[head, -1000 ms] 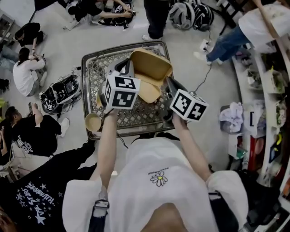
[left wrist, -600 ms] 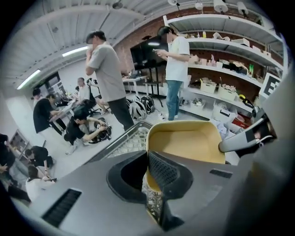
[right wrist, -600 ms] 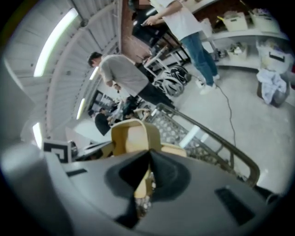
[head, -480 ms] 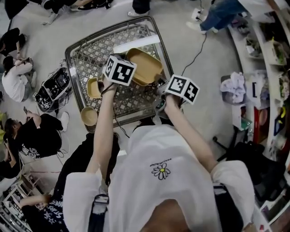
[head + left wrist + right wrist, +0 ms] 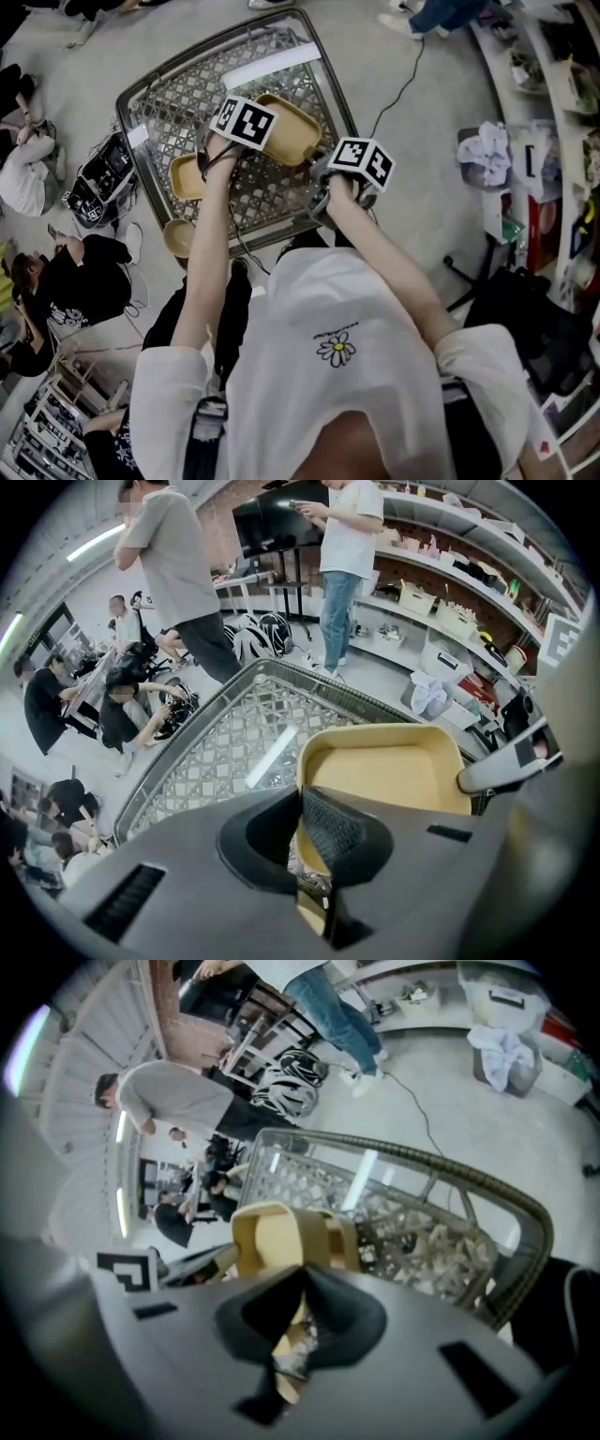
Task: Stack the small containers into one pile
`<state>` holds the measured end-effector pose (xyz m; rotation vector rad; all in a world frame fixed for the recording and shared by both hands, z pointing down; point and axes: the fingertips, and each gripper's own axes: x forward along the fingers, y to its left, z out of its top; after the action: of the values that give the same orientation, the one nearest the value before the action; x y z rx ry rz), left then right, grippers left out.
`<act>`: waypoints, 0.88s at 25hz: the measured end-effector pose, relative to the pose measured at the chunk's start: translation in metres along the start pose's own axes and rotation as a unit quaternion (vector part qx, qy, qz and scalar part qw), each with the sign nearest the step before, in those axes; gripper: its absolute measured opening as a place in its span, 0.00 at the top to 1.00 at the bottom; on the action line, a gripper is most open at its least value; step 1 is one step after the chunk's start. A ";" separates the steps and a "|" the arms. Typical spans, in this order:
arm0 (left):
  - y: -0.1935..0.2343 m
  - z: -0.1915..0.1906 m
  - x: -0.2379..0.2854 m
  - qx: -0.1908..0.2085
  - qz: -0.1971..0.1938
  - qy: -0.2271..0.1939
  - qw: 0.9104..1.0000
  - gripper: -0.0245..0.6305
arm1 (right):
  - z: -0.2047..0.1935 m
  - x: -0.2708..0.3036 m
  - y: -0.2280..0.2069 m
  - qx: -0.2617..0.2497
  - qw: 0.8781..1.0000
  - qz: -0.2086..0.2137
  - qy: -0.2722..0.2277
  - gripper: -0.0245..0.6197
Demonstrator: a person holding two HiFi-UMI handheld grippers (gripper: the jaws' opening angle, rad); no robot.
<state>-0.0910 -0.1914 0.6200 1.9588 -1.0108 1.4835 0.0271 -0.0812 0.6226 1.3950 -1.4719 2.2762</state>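
Nearest is the person's white shirt with a daisy print [image 5: 328, 375], both bare forearms reaching away over a grey metal lattice-topped bench [image 5: 183, 108]. Each hand carries a claw topped by a white cube with black square markers, the left cube [image 5: 246, 122] and the right cube [image 5: 362, 162].

The left claw [image 5: 305, 803] is closed, its dark ribbed pads pinching the near rim of a large tan rectangular plastic container [image 5: 292, 133]. The right claw [image 5: 298, 1297] is closed too, clamped on the rim at the container's other end. So the container hangs between the two claws, hollow side up and tilted, over the right half of the bench. Whether its base touches the lattice cannot be told.

Left of the left claw, a small tan square container [image 5: 185, 176] lies on the lattice, apart from the big one. A small tan round bowl [image 5: 178, 237] sits at the bench's near left corner, right by the rim.

Beyond the bench is pale floor [image 5: 412, 141], with people in dark clothes [image 5: 80, 281] seated at the left and cluttered shelves [image 5: 562, 84] along the right.
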 end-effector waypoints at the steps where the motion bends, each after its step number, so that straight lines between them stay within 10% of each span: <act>1: 0.000 -0.002 0.004 0.000 -0.002 0.005 1.000 0.91 | -0.001 0.003 -0.003 0.005 1.000 -0.004 0.002 0.90; 22: -0.005 -0.022 0.042 -0.013 -0.009 0.021 1.000 0.90 | 0.002 0.029 -0.034 -0.015 0.998 -0.055 0.000 0.90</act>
<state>-0.0939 -0.1832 0.6666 1.9050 -0.9884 1.4883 0.0292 -0.0751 0.6669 1.4297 -1.3867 2.1800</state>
